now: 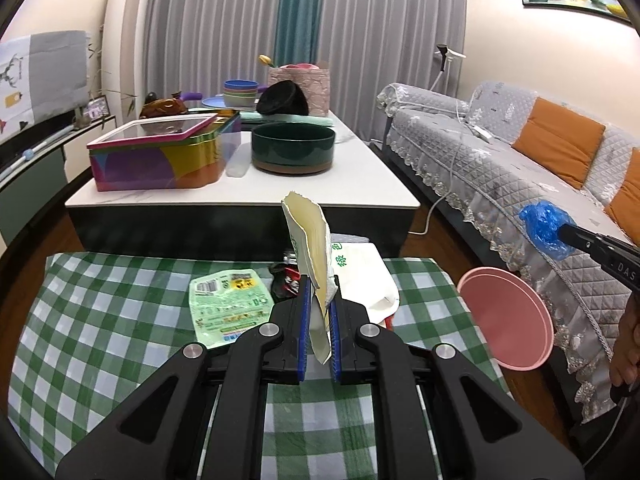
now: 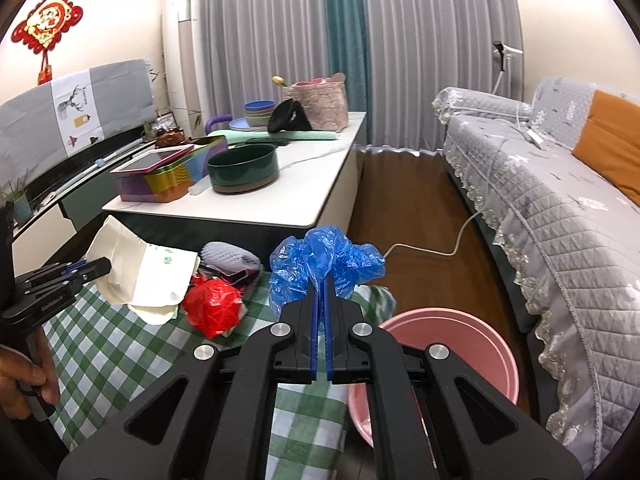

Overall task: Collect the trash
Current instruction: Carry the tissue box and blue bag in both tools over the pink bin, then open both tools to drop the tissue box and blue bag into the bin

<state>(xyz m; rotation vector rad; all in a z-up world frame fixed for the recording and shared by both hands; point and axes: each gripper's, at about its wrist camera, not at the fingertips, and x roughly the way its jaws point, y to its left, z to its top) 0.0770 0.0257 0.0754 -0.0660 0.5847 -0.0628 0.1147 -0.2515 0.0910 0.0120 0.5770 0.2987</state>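
Left claw (image 1: 319, 280) clamping torn paper wrapper (image 1: 306, 236) above checkered tablecloth (image 1: 100, 320).

Two black two-finger grippers: left gripper (image 1: 319, 280), right gripper (image 2: 321, 280). One crumpled blue plastic bag (image 2: 326, 262). One cream paper bag (image 1: 308, 236). One pink round plastic basin (image 2: 448, 344). One crumpled red plastic wrapper (image 2: 214, 306). One dark green round bowl (image 1: 293, 148). One multicoloured tin box (image 1: 160, 156).

left gripper (image 1: 319, 300) clamped cream paper wrapper (image 1: 310, 248) upright | above checkered surface (image 1: 100, 300) | pink bin (image 1: 508, 320) at right
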